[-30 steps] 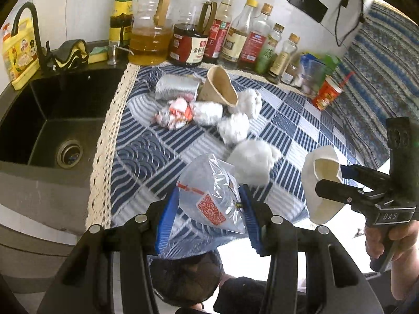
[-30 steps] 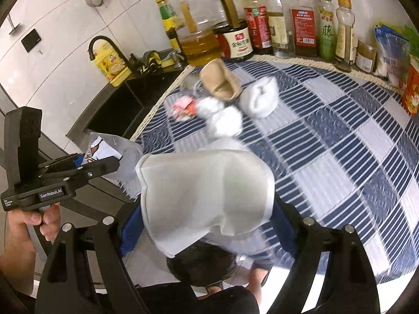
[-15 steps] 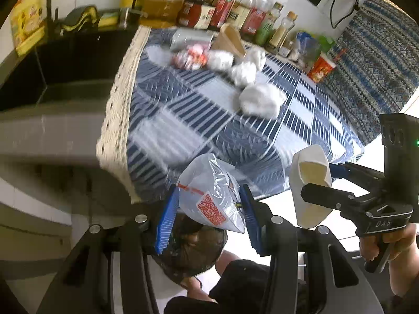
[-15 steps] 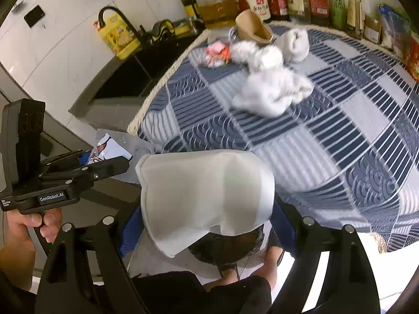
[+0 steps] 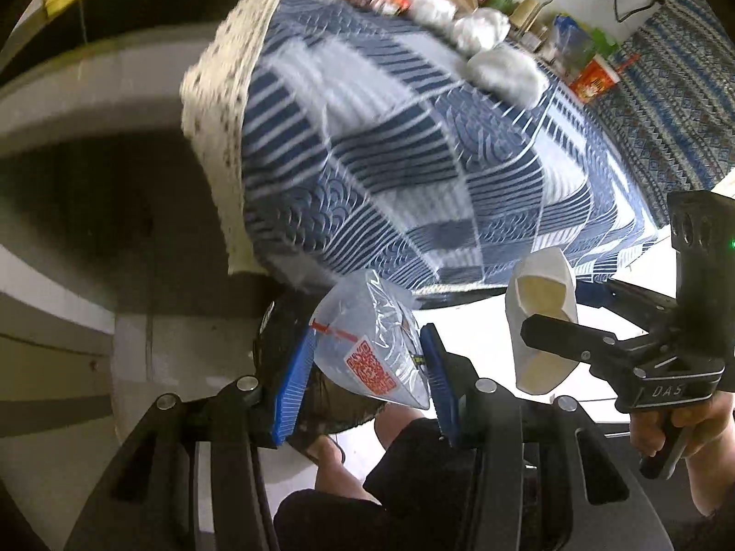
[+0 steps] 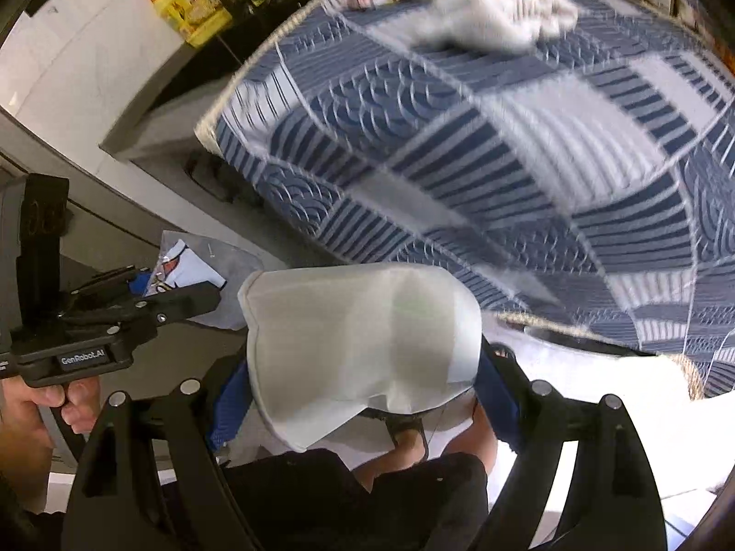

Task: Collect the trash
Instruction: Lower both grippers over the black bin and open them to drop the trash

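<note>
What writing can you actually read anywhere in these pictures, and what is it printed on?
"GenRobot.AI": a small plate on the left tongs, seen from the right wrist.
"DAS": raised letters on the right tongs, seen from the left wrist; more may be cut off.
Red printed patch on the clear plastic bag: too fine to read.
Labels on the bottles and the yellow jug: blurred, unreadable.

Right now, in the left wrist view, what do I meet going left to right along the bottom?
Clear crinkled plastic bag with red print in the left tongs → squashed white paper cup → black right tongs.
</note>
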Demonstrator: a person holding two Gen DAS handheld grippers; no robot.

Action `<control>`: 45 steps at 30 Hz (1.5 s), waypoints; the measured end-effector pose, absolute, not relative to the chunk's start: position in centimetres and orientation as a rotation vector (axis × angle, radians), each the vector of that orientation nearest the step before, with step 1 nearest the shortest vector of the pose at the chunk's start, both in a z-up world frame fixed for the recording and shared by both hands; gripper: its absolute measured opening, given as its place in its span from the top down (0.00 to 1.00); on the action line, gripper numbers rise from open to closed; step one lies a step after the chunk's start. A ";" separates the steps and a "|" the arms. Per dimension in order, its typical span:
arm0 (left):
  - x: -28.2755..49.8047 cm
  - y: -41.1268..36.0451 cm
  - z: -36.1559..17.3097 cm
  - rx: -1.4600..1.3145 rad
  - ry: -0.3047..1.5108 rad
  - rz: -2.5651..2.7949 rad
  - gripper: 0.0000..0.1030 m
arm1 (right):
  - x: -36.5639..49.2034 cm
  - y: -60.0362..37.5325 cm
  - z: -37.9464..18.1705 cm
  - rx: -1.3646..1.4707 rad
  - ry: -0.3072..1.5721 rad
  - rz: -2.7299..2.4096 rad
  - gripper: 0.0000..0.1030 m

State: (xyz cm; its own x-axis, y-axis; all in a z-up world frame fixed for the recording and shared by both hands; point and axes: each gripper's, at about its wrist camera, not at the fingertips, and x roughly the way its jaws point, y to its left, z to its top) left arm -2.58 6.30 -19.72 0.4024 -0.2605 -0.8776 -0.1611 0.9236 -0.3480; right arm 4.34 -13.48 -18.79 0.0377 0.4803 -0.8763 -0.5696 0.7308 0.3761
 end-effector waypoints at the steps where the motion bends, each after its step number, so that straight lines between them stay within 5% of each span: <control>1: -2.7 6.3 -20.2 -0.416 1.173 -0.061 0.56 | 4.2 -13.5 -19.4 -0.091 1.313 0.800 0.20; 33: -2.2 4.9 -36.4 -0.537 1.433 -0.009 0.55 | 6.4 -12.7 -34.9 0.169 1.625 0.665 0.19; 37: -1.6 5.0 -37.3 -0.550 1.465 -0.014 0.48 | 7.1 -12.9 -36.0 0.248 1.669 0.664 0.09; 45: -1.6 5.7 -38.1 -0.583 1.486 0.003 0.41 | 7.4 -14.0 -35.9 0.282 1.656 0.626 0.07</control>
